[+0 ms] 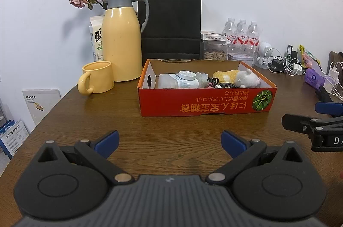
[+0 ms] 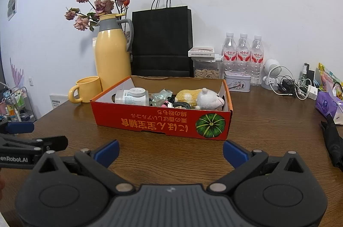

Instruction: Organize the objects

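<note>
both grippers, left (image 1: 170, 139) and right (image 2: 170, 150), gape empty, the red box (image 2: 163, 122) just ahead of them.

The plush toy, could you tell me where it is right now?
The plush toy lies inside the red box at its right end in both wrist views, beside a dark coiled cable.
</note>
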Tool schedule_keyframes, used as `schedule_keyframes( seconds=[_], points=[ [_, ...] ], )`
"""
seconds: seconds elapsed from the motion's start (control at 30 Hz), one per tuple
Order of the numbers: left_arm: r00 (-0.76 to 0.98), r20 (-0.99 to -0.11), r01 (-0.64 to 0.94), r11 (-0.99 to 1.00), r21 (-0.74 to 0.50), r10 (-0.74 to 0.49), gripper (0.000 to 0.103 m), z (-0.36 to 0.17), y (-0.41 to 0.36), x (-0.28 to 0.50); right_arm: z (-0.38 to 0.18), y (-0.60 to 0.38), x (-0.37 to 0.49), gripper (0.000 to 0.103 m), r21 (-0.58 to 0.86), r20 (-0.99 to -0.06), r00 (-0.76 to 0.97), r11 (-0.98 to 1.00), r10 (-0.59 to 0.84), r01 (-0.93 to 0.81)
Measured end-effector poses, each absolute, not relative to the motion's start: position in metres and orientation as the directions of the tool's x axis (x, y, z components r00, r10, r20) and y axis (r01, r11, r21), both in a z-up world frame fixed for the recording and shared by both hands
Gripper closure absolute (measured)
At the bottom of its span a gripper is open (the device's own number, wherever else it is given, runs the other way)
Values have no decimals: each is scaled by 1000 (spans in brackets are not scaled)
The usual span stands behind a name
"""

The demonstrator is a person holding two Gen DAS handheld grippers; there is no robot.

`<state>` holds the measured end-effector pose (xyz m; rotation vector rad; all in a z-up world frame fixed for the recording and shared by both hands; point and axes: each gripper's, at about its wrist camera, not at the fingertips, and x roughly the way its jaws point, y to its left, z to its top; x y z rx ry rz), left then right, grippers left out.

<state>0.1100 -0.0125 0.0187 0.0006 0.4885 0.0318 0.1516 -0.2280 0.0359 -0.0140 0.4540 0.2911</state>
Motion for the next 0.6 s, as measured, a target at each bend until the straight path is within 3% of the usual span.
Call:
schedule_keyframes(
  seconds=[0.6],
  points=[
    [884,-467,-26,1000,8,27,0,19,-13,108,34,-228,152,0,51,-436,857,958,275,-282]
  ],
)
